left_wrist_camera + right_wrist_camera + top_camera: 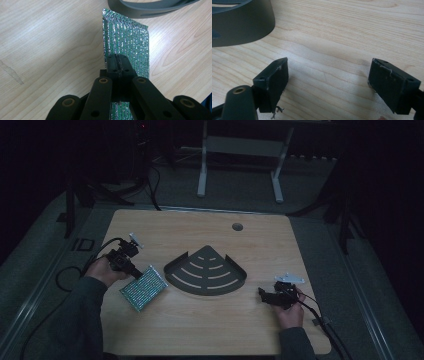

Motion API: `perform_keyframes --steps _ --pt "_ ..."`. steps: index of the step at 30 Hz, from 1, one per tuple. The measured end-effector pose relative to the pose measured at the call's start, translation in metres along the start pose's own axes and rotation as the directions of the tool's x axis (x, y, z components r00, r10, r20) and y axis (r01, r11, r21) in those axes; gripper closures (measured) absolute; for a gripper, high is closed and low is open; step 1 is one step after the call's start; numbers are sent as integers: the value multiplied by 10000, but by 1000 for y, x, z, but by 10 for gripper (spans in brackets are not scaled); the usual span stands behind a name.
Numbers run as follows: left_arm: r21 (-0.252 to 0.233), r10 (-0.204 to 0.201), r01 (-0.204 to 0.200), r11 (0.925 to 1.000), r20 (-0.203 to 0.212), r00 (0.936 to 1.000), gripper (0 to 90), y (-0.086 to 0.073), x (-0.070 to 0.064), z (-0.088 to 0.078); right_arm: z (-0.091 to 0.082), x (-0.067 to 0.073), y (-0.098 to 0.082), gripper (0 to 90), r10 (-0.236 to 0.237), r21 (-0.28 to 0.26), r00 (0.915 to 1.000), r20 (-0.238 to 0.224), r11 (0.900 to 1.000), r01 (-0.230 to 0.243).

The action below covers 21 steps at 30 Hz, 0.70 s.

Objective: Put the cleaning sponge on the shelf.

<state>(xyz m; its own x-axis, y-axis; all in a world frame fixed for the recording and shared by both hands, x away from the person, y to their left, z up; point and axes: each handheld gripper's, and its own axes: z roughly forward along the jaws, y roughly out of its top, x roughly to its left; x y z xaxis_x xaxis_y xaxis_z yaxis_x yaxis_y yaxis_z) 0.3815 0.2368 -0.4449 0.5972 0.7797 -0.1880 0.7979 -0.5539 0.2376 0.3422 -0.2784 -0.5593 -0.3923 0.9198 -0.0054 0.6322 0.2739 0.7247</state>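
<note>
Currently, left gripper (117, 65) is clamped on edge of green foil packet (127, 42), lying on table (200, 325) beside grey tray (205, 270). Right gripper (328, 82) is held apart, empty. Thin edge could be lost from jaws if packet is lifted quickly.

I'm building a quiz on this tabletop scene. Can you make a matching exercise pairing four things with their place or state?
Things:
1. left gripper
2. right gripper
3. grey fan-shaped slotted tray
4. round hole in the table

Place or state:
A. near the far edge of the table
B. jaws wide apart over bare wood
C. middle of the table, between the two grippers
D. jaws clamped on the green and silver foil pouch

Pairs: 1-D, 2-B, 3-C, 4-A
</note>
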Motion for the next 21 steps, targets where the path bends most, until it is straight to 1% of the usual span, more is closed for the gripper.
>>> perform_keyframes --steps 11,16,18,21 --pt "-233 89 -93 9997 -192 9998 900 6 -2 -13 0 0 0 161 2 -1 10000 0 10000 -2" --pt "-351 153 -159 9993 -163 9997 900 10 -3 -17 0 0 0 161 4 1 10000 -1 10000 -4" --pt "-319 211 -217 9993 -191 9996 900 12 -4 -19 0 0 0 161 -2 -1 10000 0 10000 2" --pt "-460 210 -217 9987 -164 9996 900 15 -5 -22 0 0 0 161 -4 -2 10000 0 10000 4"
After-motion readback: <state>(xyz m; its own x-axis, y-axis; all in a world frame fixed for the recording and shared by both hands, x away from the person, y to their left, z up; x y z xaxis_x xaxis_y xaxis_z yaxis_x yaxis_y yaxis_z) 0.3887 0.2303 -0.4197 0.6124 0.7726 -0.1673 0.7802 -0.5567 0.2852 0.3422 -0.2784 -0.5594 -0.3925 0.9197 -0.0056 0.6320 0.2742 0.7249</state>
